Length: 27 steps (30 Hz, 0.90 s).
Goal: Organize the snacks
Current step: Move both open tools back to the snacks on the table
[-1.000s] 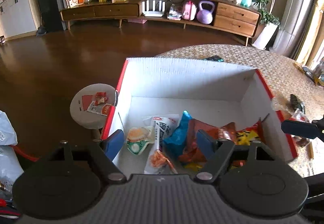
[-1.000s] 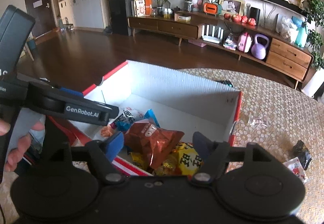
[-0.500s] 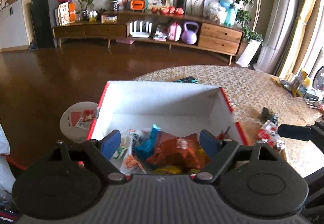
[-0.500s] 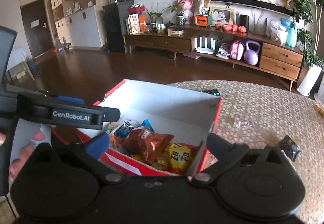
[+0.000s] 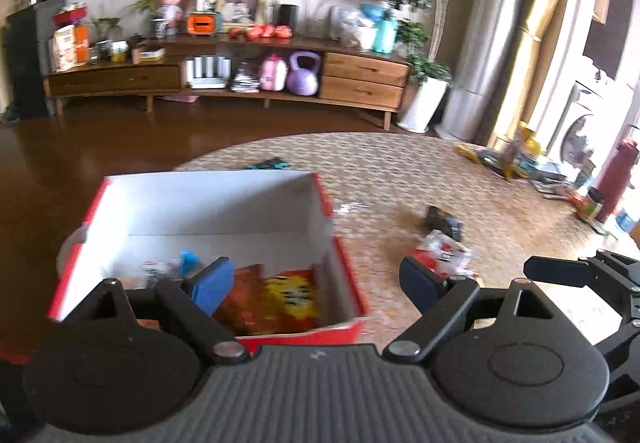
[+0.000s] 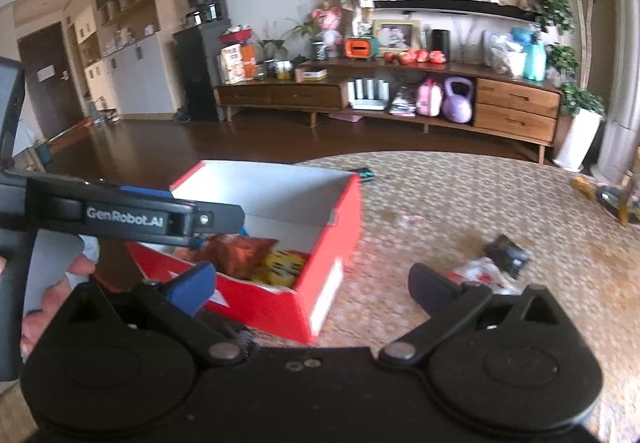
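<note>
A red box with white inner walls (image 5: 200, 203) (image 6: 332, 243) stands on the table. It holds a brown bag (image 5: 244, 299) (image 6: 236, 253), a yellow bag (image 5: 292, 295) (image 6: 280, 269) and a blue packet (image 5: 188, 261). To its right, on the table, lie a red-and-white packet (image 5: 440, 255) (image 6: 484, 273) and a dark packet (image 5: 444, 221) (image 6: 506, 255). My left gripper (image 5: 316, 283) hangs over the box's near right corner; its jaws are opening and hold nothing. My right gripper (image 6: 311, 287) is open wide and empty, in front of the box's near corner.
The round table has a woven cover (image 5: 400, 171). A clear wrapper (image 5: 350, 207) lies beside the box and a dark teal item (image 5: 268, 164) behind it. Clutter and a dark red bottle (image 5: 616, 183) crowd the right edge. A hand (image 6: 60, 283) holds the left tool.
Both grippers have drawn back from over the box and swung right, so the box sits further left in both views. Both pairs of jaws stand wider. The loose packets have come into view.
</note>
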Available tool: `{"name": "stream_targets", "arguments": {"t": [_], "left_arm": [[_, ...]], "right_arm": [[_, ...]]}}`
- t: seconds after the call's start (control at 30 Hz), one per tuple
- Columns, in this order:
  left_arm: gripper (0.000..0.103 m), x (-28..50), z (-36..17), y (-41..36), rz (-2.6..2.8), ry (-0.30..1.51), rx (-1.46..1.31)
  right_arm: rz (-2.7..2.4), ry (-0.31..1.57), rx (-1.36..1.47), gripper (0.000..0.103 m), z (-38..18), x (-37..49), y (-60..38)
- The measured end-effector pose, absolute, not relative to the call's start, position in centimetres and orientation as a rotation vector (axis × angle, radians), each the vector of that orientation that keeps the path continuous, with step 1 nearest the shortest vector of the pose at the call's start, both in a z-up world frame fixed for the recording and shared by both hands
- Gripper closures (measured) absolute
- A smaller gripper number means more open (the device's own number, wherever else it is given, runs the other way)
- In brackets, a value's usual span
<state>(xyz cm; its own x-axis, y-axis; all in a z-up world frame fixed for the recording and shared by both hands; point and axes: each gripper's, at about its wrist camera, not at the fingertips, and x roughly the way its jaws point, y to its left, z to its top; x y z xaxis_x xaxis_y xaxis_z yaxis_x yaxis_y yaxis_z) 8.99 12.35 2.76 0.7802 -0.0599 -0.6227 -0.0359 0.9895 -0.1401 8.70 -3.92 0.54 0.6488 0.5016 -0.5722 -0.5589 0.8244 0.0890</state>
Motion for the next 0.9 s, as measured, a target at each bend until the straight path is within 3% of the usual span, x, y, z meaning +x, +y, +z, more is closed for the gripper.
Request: {"name": "stream_targets", "arguments": {"t": [0.73, 0.9], "left_arm": [[0.013, 20.4, -0.6, -0.3, -0.309, 0.827, 0.045], [0.013, 24.3, -2.8, -1.9, -0.335, 0.918, 0.074]], "right_arm": [[0.374, 0.705, 0.003, 0.000, -5.5, 13.4, -15.6], [0.331, 0.729, -0.007, 0.005, -7.4, 15.5, -16.6]]}}
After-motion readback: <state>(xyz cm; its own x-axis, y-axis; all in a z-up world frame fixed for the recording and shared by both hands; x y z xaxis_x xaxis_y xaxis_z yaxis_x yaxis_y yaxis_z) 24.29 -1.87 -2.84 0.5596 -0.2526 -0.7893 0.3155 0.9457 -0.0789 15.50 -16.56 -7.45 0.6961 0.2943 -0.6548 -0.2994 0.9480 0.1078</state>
